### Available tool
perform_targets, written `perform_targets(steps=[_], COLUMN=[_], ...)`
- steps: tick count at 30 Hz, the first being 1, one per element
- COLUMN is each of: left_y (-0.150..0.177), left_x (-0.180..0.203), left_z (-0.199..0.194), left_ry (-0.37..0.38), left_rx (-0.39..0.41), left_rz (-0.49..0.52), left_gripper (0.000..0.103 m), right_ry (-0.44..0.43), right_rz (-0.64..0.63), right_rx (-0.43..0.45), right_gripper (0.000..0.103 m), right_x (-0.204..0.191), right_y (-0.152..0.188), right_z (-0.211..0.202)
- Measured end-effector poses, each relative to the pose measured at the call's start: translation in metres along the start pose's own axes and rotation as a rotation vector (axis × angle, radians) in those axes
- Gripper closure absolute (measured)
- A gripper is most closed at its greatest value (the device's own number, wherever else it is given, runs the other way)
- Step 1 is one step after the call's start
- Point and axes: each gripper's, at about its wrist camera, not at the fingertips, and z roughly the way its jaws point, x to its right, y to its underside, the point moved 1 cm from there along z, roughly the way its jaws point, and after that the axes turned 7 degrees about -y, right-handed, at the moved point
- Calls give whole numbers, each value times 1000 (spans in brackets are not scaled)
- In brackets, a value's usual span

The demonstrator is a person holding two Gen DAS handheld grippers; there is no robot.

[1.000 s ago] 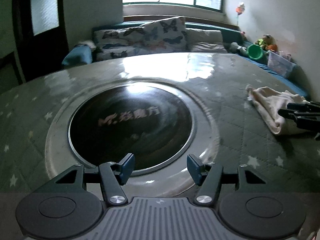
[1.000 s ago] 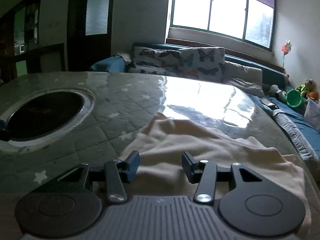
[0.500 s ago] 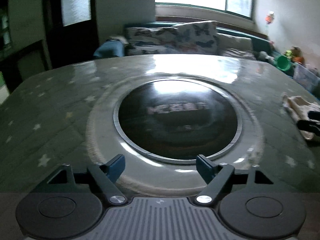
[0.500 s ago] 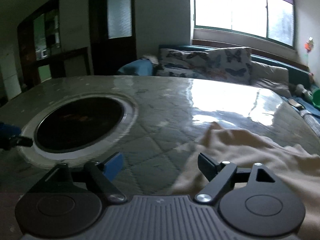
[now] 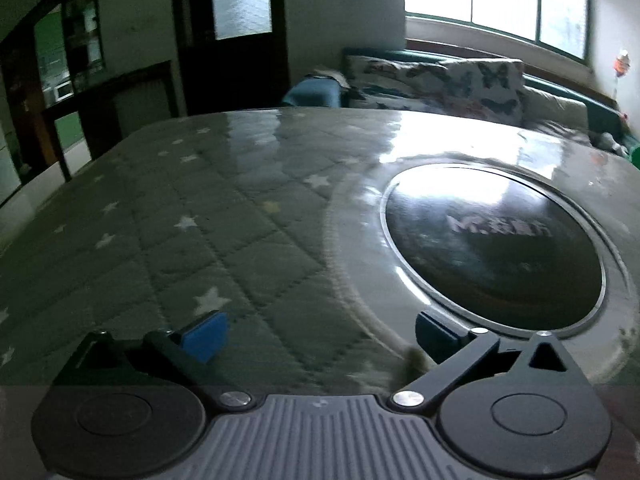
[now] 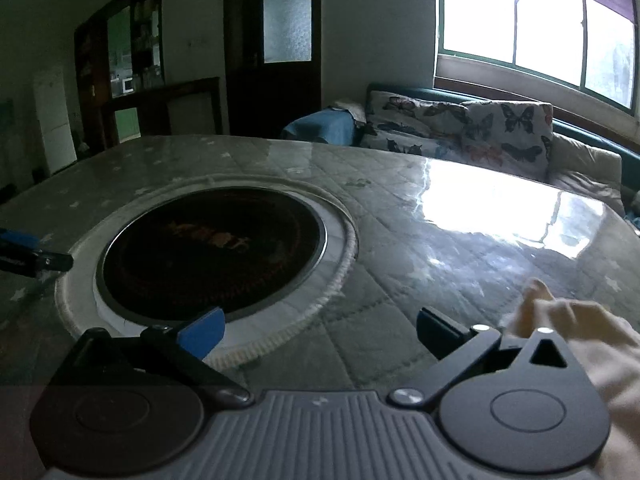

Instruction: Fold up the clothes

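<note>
A cream-coloured garment point(image 6: 572, 332) lies on the quilted table cover at the lower right of the right wrist view, partly hidden behind my right gripper's body. My right gripper point(image 6: 316, 334) hovers just left of it, jaws opening wide with nothing between them. In the left wrist view my left gripper point(image 5: 318, 336) is over bare quilted cover, left of the dark round plate point(image 5: 496, 252); its jaws are opening wide and hold nothing. No garment shows in that view. The left gripper's fingertips point(image 6: 24, 252) appear at the left edge of the right wrist view.
The table point(image 6: 460, 240) wears a glossy green star-patterned quilted cover with a dark round inset plate point(image 6: 212, 252) in its middle. Behind it stands a sofa with butterfly cushions point(image 6: 460, 132) under a bright window. A dark door and cabinet point(image 6: 272, 60) are at the back left.
Both grippers have swung leftward across the table and their jaws have spread wider. The cream garment slid to the right edge of the right wrist view and out of the left wrist view.
</note>
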Motion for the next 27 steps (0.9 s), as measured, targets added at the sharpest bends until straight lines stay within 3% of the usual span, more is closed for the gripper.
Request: perform_targets(steps=[13, 27], left_y=[-9, -9], left_x=[-13, -10], left_z=[16, 19], left_ry=[-12, -17], left_rx=[15, 15], left_rz=[-51, -42], left_gripper=[0, 0], right_ry=[47, 39], right_rz=[7, 22], right_rx=[-4, -92], right_gripper=[0, 0], right_x=[-2, 2], right_y=[-14, -10], right_z=[34, 49])
